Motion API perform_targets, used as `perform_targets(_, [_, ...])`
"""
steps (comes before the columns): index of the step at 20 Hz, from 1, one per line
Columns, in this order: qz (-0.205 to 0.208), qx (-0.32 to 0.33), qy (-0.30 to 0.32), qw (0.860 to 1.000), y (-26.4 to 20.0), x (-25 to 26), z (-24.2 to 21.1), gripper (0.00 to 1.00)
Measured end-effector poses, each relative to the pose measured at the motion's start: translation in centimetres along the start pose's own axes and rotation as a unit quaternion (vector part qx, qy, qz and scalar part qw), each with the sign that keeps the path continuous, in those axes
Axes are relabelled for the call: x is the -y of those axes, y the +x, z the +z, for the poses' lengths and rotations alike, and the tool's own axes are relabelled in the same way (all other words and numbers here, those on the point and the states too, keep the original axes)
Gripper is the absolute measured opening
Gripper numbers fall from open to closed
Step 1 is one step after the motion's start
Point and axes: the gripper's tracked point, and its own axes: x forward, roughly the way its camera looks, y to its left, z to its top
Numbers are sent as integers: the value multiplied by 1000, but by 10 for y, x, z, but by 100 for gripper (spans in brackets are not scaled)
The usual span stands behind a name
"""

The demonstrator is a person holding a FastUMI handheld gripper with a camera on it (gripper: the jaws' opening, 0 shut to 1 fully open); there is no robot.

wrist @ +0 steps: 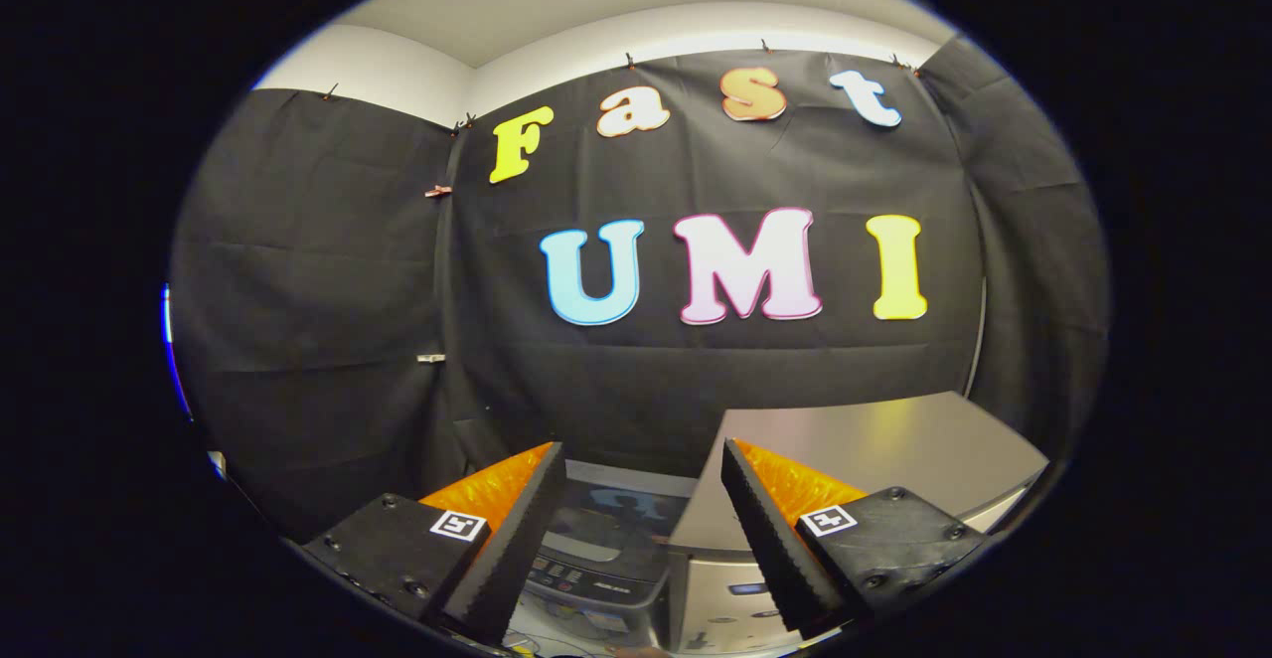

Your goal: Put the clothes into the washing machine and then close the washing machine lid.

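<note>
My gripper is open, its two fingers spread wide with nothing between them. It is raised and looks toward the booth's back wall. Below and between the fingers sits a small washing machine with a dark glossy lid and a control panel at its near side; the lid appears to lie down flat. I cannot make out any clothes.
A grey metallic cabinet with a flat top stands right beside the washing machine, just beyond my right finger. Black cloth walls close off the back and both sides.
</note>
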Motion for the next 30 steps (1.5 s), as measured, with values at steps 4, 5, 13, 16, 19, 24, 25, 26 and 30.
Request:
perform_targets(4, [-27,17,-23,999,-45,18,10,99])
perform_targets(5, [-31,21,-29,999,-55,21,14,99])
perform_targets(13, [-49,52,5,997,-114,42,24,98])
perform_targets(16, [-56,56,8,997,-123,50,25,99])
perform_targets(19, [-63,60,1,996,-127,56,27,99])
perform_targets(24, [-63,64,0,996,-130,61,28,99])
perform_targets(25, [-64,64,2,996,-130,62,28,99])
perform_targets(26, [-64,64,4,996,-130,63,28,99])
perform_targets(30, [-65,63,4,996,-129,65,27,99])
